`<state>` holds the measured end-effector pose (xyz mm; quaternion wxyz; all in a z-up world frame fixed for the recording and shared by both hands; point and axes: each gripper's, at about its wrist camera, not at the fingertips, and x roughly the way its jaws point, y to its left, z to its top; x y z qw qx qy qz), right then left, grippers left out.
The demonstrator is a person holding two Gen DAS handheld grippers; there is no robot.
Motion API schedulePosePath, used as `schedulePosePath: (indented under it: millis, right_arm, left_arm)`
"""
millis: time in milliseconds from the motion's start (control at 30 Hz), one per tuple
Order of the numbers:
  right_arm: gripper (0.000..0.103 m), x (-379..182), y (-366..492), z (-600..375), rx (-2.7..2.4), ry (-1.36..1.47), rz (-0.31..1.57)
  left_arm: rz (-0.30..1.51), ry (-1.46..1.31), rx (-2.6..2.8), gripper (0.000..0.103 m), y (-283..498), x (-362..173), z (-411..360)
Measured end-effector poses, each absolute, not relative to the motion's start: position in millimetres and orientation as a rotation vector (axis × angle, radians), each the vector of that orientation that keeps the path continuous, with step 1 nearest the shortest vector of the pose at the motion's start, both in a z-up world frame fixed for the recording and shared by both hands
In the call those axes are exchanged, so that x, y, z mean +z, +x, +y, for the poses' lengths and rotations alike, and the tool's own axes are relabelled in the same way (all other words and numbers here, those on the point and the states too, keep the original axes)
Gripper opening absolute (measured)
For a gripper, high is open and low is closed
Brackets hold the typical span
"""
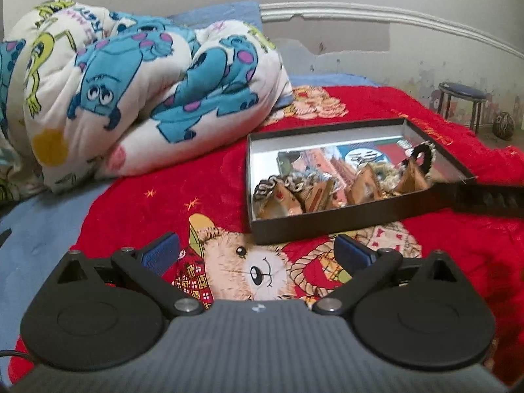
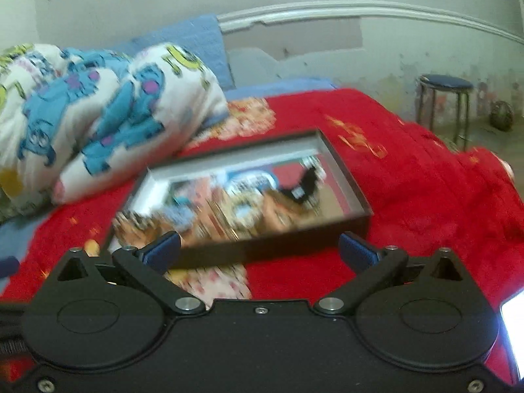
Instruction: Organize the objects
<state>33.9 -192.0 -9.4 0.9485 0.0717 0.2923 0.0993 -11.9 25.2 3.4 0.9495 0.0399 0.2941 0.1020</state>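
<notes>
Rolled quilt (image 1: 137,88) at 10 o'clock of the box (image 1: 344,177); both grippers, left (image 1: 258,252) and right (image 2: 258,252), spread wide, holding nothing.

A bedroom in a home. A bed spread with a red plush blanket (image 1: 458,245) showing a cartoon bear fills the middle of the view. At ten o'clock lies a rolled cartoon-monster quilt (image 1: 137,91), with a blue pillow (image 1: 216,14) behind it. At two o'clock a small round stool (image 1: 461,101) stands by a wall with peeling paint (image 1: 344,36).
</notes>
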Motion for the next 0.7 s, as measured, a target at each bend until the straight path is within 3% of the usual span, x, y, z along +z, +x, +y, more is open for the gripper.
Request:
schedulePosePath:
  millis: [267, 400, 533, 700]
  right_arm:
    - [0.103, -51, 26, -178, 0.126, 0.079, 0.666]
    - [0.103, -71, 34, -168, 0.188, 0.076, 0.803]
    - [0.103, -80, 27, -154, 0.167, -0.055, 0.766]
    - [0.103, -81, 27, -157, 0.16, -0.025, 0.775]
  left_arm:
    - [0.744, -0.013, 0.245, 0.103, 11, -35, 43]
    - [0.726, -0.128, 0.224, 0.103, 5, -38, 49]
    - [0.753, -0.076, 0.245, 0.103, 5, -51, 41]
    - [0.76, -0.032, 0.292, 0.103, 6, -66, 35]
